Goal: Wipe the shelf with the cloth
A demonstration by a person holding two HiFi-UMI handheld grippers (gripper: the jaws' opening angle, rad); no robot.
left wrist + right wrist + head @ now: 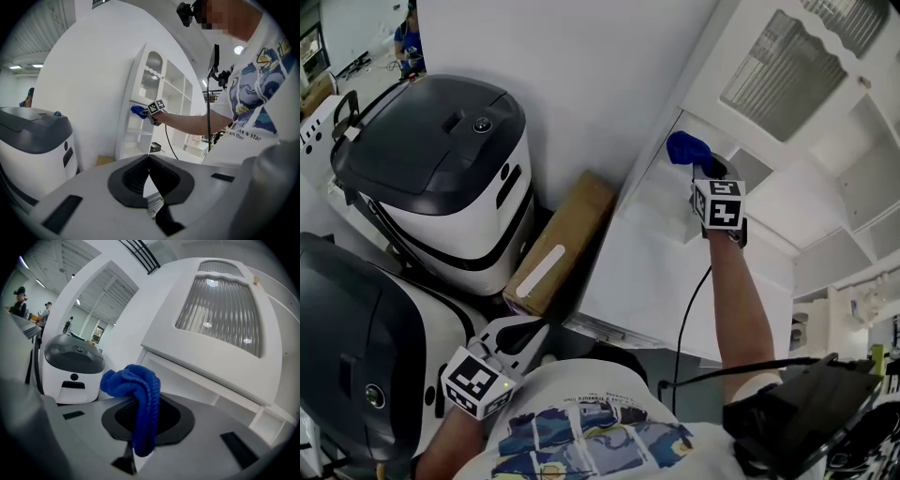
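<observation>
A blue cloth (687,148) is bunched in my right gripper (701,169), which is shut on it and held up against the white shelf unit (787,187), at an open compartment below its ribbed-glass door. In the right gripper view the cloth (139,394) droops over the jaws of the right gripper (147,401), with the shelf's ledge (206,376) just beyond. My left gripper (525,330) hangs low by the person's shirt, shut with nothing in it. The left gripper view shows its pads (140,176) meeting, and the far cloth (137,110) at the shelf unit (140,136).
Two white-and-grey lidded machines stand at the left, one far (441,178) and one near (356,356). A cardboard box (558,244) leans between them and the shelf unit. A black cable (682,323) trails from the right gripper. A person (408,42) stands far off at the top left.
</observation>
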